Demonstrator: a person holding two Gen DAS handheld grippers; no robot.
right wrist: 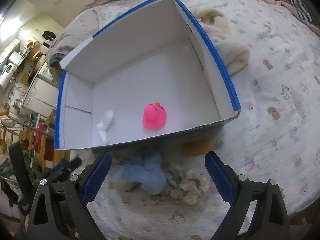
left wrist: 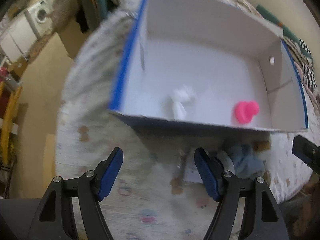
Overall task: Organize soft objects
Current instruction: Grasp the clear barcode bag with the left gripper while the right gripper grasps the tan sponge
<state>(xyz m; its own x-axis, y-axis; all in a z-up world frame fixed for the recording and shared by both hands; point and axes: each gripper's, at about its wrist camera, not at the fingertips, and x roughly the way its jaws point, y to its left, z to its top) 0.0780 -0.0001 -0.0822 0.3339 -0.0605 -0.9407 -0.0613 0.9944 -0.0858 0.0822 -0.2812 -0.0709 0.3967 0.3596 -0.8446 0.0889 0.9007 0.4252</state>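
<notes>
A white cardboard box with blue edges (left wrist: 128,46) (right wrist: 224,66) lies open on a patterned bed cover. Inside it sit a pink soft toy (left wrist: 247,111) (right wrist: 154,116) and a white soft item (left wrist: 181,103) (right wrist: 104,125). Just in front of the box lie a light blue plush (right wrist: 146,173) (left wrist: 246,160), a cream crumpled soft item (right wrist: 195,182) and an orange-brown block (right wrist: 198,147). My right gripper (right wrist: 158,177) hangs open above the blue plush, fingers to either side of it. My left gripper (left wrist: 159,172) is open over bare cover, left of the blue plush.
A cream fluffy blanket (right wrist: 230,52) lies right of the box. The bed edge drops off at the left, with a floor and furniture (left wrist: 30,26) beyond. The other gripper's black tip (left wrist: 306,152) shows at the right edge of the left wrist view.
</notes>
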